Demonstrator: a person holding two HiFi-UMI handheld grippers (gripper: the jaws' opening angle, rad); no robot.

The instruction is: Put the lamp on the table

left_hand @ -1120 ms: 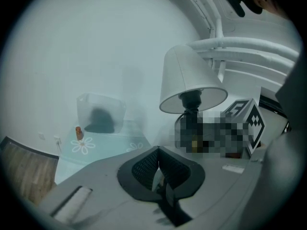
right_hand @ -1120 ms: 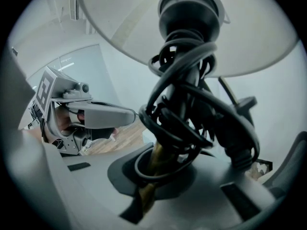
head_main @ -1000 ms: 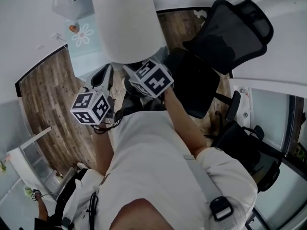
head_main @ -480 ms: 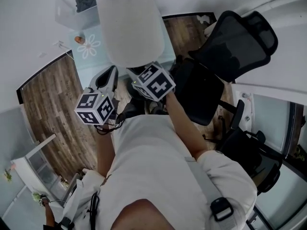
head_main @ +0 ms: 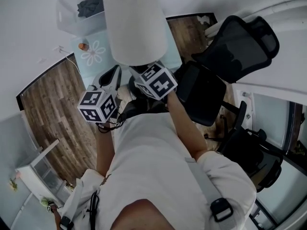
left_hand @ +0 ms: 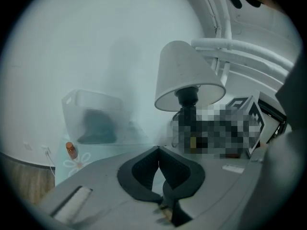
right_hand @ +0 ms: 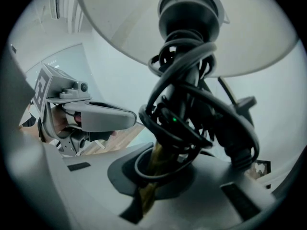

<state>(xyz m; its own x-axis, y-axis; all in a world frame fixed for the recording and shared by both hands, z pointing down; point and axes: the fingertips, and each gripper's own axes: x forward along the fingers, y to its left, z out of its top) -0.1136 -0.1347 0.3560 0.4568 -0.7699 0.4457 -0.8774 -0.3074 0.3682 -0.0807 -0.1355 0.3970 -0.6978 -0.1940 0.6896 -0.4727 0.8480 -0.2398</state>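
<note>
Change: both grippers and the lamp have travelled on together towards the worktop, whose storage bin now shows more fully beyond the lamp's shade.
Lamp: held upright in the air, shade uppermost, apparently above the near edge of the worktop and not yet set down.
Cord: the black cord is wound round the lamp's stem, probably so that nothing trails or snags during the carry.
Right gripper: the right gripper has its jaws clamped on the brass stem low under the shade; gripping there keeps the bulky shade clear and the lamp vertical.
Left gripper: the left gripper travels just beside the lamp, its jaws pressed together on nothing, seemingly ready to steady the lamp.
Chair: a black office chair stands on the lamp's far side from the left gripper.
Stage: by my reading, mid-carry, with lowering onto the worktop to come.
</note>
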